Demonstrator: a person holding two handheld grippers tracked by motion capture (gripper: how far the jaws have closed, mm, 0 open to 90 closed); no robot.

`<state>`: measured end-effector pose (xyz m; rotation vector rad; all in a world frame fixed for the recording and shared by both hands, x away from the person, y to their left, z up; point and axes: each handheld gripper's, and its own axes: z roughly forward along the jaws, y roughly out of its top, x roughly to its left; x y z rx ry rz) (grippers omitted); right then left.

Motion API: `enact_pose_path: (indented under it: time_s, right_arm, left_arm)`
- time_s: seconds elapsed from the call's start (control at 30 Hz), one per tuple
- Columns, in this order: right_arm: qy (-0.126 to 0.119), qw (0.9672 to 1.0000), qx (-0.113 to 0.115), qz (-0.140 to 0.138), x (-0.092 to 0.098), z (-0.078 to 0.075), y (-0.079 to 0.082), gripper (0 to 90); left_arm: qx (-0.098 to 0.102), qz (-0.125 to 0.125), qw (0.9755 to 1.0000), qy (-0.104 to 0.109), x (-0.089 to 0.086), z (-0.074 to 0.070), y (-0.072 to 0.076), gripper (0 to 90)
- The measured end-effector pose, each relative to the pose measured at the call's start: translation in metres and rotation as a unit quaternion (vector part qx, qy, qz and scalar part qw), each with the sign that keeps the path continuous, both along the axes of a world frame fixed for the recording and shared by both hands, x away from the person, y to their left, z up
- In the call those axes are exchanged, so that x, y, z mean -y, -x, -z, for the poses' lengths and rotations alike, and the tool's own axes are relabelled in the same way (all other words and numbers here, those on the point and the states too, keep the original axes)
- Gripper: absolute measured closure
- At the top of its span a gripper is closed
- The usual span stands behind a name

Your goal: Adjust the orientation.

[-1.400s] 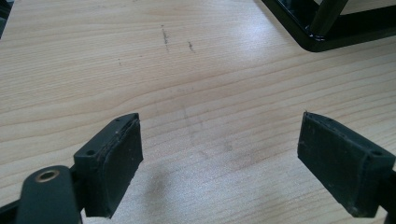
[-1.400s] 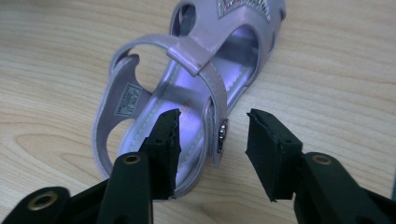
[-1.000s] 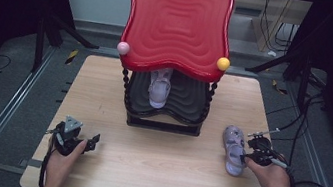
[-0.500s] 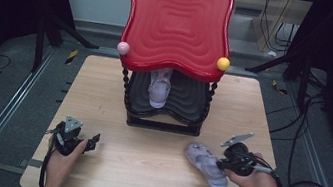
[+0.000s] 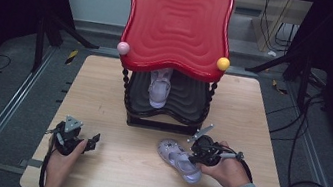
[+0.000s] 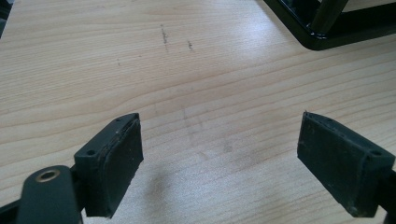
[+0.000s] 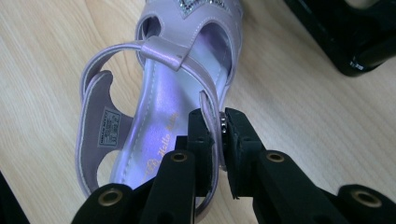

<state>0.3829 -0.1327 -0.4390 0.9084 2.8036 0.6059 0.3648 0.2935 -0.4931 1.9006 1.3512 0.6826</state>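
My right gripper (image 7: 219,128) pinches the side strap of the purple sandal (image 5: 178,159), which lies on the table (image 5: 104,89) just in front of the red shoe rack (image 5: 178,24). My left gripper (image 5: 77,141) rests far left of the rack, jaws wide apart, holding nothing.

front: bare table (image 5: 116,171) | middle: rack (image 5: 163,118) blocks | flanks: open
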Motion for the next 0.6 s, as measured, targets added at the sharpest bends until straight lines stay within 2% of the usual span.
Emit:
enact_pose_path:
  time_s: [0.03, 0.07, 0.13, 0.23, 0.27, 0.3, 0.33, 0.37, 0.4, 0.43, 0.5, 0.6]
  right_arm:
    - [0.0, 1.0, 0.0, 0.0, 0.0, 0.0, 0.0, 81.4]
    - [0.016, 0.9999, -0.006, 0.001, 0.001, 0.004, 0.001, 81.1]
    - [0.025, 0.9997, -0.007, -0.002, 0.002, 0.008, 0.002, 80.8]
    - [0.025, 0.9997, -0.008, 0.0, 0.004, 0.011, 0.004, 80.5]
    - [0.014, 0.9999, -0.007, 0.004, 0.006, 0.012, 0.006, 78.6]
    - [0.014, 0.9999, -0.007, 0.004, 0.006, 0.012, 0.006, 78.6]
    - [0.008, 0.9999, -0.003, 0.015, 0.009, 0.012, 0.008, 72.6]
    - [0.008, 0.9999, -0.003, 0.015, 0.009, 0.012, 0.008, 72.6]
    - [-0.004, 0.9996, 0.002, 0.027, 0.013, 0.008, 0.011, 66.5]
    - [-0.004, 0.9996, 0.002, 0.027, 0.013, 0.008, 0.011, 66.5]
    - [-0.016, 0.999, 0.015, 0.038, 0.018, 0.002, 0.016, 60.0]
    - [-0.034, 0.998, 0.029, 0.044, 0.023, -0.007, 0.025, 56.8]
  left_arm:
    - [0.0, 0.001, 1.0, -0.001, 0.0, 0.0, 0.0, 13.5]
    - [0.001, 0.0, 1.0, -0.001, 0.0, 0.0, 0.0, 13.5]
    - [0.0, -0.001, 1.0, -0.001, 0.0, 0.0, 0.0, 13.5]
    - [-0.002, -0.001, 1.0, -0.002, -0.001, 0.001, 0.0, 13.5]
    - [-0.002, -0.001, 1.0, -0.002, -0.001, 0.001, -0.001, 13.5]
    - [-0.003, -0.002, 1.0, -0.002, -0.002, 0.001, -0.001, 13.5]
    - [-0.003, -0.002, 1.0, -0.002, -0.002, 0.001, -0.001, 13.5]
    - [-0.003, -0.002, 1.0, -0.002, -0.002, 0.001, 0.0, 13.5]
    - [-0.003, -0.002, 1.0, -0.002, -0.002, 0.001, 0.0, 13.5]
    - [-0.003, -0.002, 1.0, -0.002, -0.002, 0.001, 0.0, 13.5]
    - [-0.004, -0.002, 1.0, -0.004, -0.002, 0.001, -0.001, 13.5]
    - [-0.004, -0.002, 1.0, -0.005, -0.002, 0.002, -0.001, 13.5]
